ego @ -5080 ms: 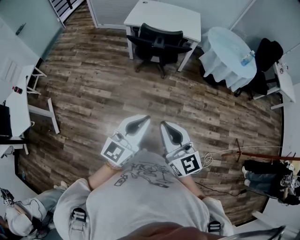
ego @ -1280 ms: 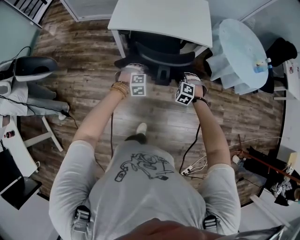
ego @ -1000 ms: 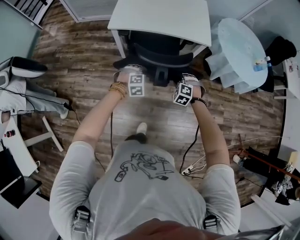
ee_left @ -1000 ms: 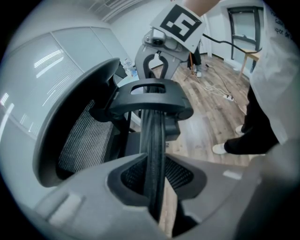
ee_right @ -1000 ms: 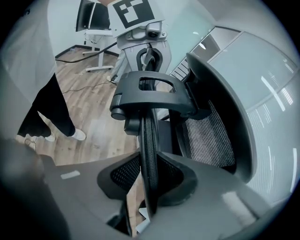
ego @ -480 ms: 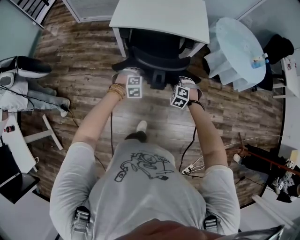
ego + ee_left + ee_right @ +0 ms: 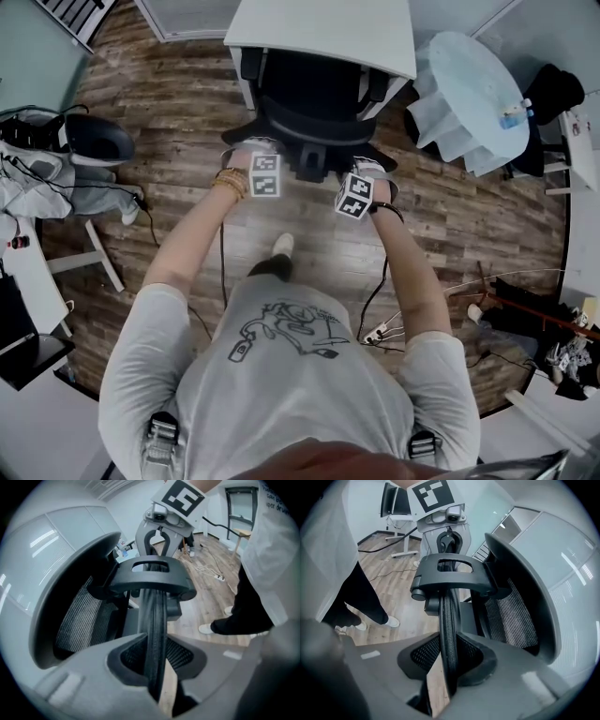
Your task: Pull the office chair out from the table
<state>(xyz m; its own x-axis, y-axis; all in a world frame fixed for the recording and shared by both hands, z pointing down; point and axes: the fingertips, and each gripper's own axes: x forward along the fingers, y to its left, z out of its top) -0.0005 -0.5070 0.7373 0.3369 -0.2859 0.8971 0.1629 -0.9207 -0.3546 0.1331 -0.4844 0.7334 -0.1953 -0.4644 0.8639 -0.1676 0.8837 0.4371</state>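
A black mesh office chair (image 7: 314, 94) stands partly under the white table (image 7: 323, 26). My left gripper (image 7: 259, 150) is shut on the left part of the backrest's top rim (image 7: 154, 620). The rim runs straight between its jaws (image 7: 157, 667). My right gripper (image 7: 367, 169) is shut on the same rim (image 7: 449, 620) further right, pads pressing both sides (image 7: 447, 663). Each gripper view shows the other gripper across the chair's black headrest bracket (image 7: 152, 576), (image 7: 450, 573). The seat is mostly hidden by the backrest.
A round table with a white cloth (image 7: 469, 84) and a bottle (image 7: 511, 117) stands right of the chair. Another person's legs and shoes (image 7: 84, 150) lie at the left. Cables and a power strip (image 7: 375, 333) trail on the wood floor behind me.
The chair has rolled back out from under the table toward me. Both grippers came back with it, still closed on the backrest rim.
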